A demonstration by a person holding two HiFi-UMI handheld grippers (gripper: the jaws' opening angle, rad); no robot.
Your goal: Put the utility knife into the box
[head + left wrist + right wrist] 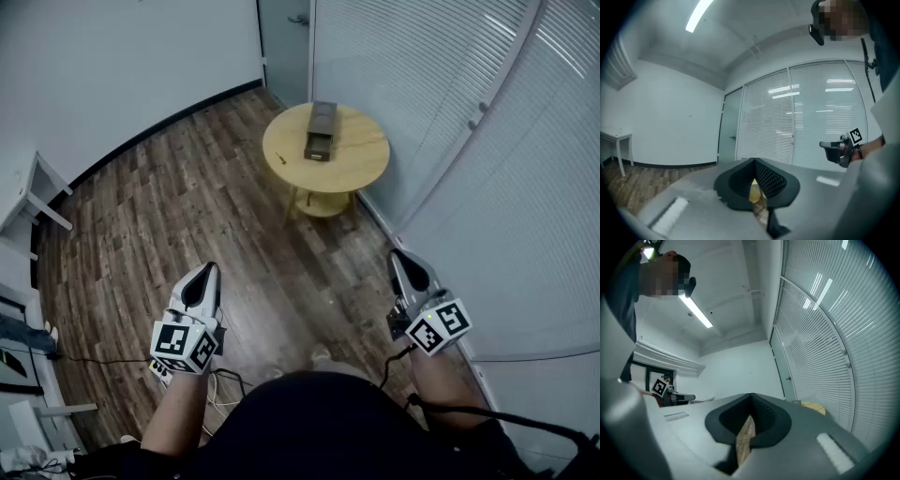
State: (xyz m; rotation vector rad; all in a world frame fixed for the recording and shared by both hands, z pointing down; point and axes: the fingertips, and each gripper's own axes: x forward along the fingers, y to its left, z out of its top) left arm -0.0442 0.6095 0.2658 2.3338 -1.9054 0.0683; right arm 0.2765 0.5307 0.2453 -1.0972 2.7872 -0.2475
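Not begun, I'd say: left gripper [206,272] and right gripper [400,258] hang closed and empty, well apart from the round worktop [361,155] bearing the box [321,129], so stepping closer likely comes first.

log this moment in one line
stage: task not begun | left gripper: shut, empty | right gripper: shut, empty | box: on round table, across the floor ahead
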